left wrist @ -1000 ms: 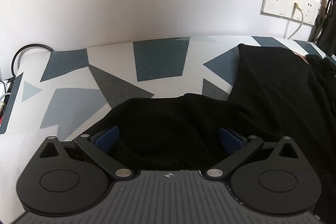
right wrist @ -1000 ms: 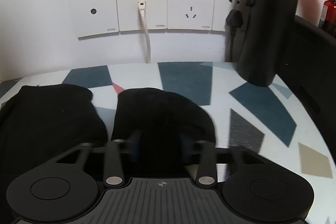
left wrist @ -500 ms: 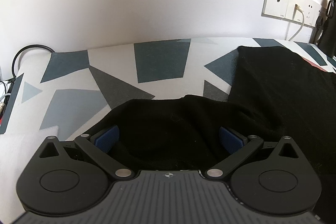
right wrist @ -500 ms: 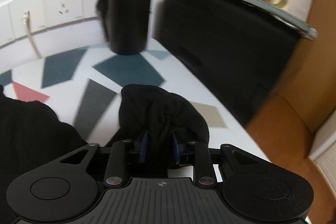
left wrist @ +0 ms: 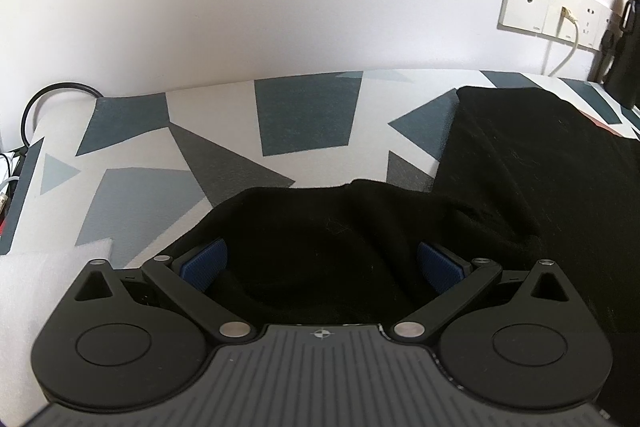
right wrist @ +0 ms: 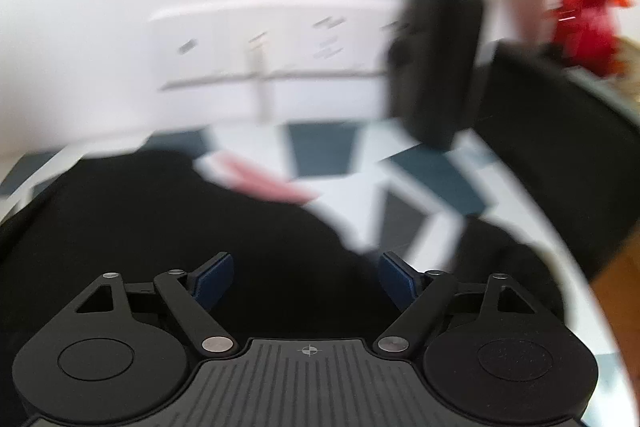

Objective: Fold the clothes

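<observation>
Both jaws of the right hand-held gripper (right wrist: 306, 277), clamped on a sleeve half a second ago, now stand spread over the black garment (right wrist: 168, 219) on the bench (right wrist: 372, 195): that fold is released. The left hand-held gripper (left wrist: 320, 261) stays spread over cloth.

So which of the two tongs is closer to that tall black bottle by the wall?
Right. The right tongs face the black bottle just ahead; for the left tongs it sits at the far right edge.
</observation>
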The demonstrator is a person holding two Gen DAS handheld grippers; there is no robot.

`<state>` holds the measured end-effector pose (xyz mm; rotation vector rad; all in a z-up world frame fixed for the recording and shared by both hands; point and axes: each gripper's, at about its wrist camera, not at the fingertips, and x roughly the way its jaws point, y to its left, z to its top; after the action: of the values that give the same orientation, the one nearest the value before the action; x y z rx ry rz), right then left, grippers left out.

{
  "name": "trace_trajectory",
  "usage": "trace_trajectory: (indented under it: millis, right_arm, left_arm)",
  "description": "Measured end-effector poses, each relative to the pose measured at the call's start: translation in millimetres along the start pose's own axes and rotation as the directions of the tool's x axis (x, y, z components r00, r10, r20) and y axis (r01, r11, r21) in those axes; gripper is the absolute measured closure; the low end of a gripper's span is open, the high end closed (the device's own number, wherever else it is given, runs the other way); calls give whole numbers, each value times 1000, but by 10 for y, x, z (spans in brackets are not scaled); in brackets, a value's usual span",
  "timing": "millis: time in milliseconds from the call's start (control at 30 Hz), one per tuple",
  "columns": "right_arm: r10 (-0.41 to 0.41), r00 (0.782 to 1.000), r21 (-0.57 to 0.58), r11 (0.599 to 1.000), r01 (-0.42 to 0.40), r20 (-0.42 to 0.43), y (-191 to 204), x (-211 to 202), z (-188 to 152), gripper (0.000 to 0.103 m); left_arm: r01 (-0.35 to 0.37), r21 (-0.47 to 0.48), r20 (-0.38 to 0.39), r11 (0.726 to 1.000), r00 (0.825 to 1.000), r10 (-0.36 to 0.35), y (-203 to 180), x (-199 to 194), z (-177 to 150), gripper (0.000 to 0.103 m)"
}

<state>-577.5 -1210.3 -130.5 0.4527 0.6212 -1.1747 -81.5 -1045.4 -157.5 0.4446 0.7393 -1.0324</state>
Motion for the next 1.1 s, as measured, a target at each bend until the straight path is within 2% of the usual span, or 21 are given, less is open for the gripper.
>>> trace_trajectory:
  millis: [167,333,400,467,500,567,633,667,767,900,967,1100]
  right_arm:
    - [21,996,-13,1000,-22,-83,207,237,-172,22]
    - [9,998,-2,1000,-9,-57,192,236,-224,5]
    - [3,998,-1,1000,-3,-57,152,238,-236,1]
    - [8,999,-1,1000,-8,-50,136,274,-233,1]
    - [9,999,-3,1000,-9,-48,139,290,-233,1]
    - [9,999,-4,1000,-9,-42,144,306,-236,1]
    - [9,999,-4,1000,-9,-39,147,308,-240,1]
    - [9,999,-3,1000,-9,-41,150,309,-238,1]
    - [8,999,-2,1000,-8,-51,149,313,-226,1]
    - [8,998,-1,1000,-8,-62,148,320,-211,1]
    - [9,998,-2,1000,-9,-64,146,320,-211,1]
    - [11,997,-3,1000,-12,-72,140,324,-203,1]
  left_arm:
    - [16,17,-19,1000,1000,-16,20,-68,-64,0]
    - [33,34,-19,999,999,-33,37,-129,-140,0]
    - [38,39,-17,999,999,-37,39,-134,-149,0]
    - [41,37,-17,998,999,-40,41,-141,-149,2]
    - [38,33,-11,999,999,-38,45,-162,-152,7]
    - [32,23,7,999,999,-32,58,-219,-163,29]
    - [2,-18,14,1000,1000,-2,128,-276,-174,60]
    - [-14,-52,16,999,1000,14,186,-306,-195,62]
    - [-66,-145,26,987,997,70,338,-415,-318,63]
    - [-133,-214,25,968,990,142,397,-586,-497,60]
    - [-133,-251,29,959,989,145,428,-640,-552,55]
    - [-103,-242,29,965,993,113,445,-639,-555,32]
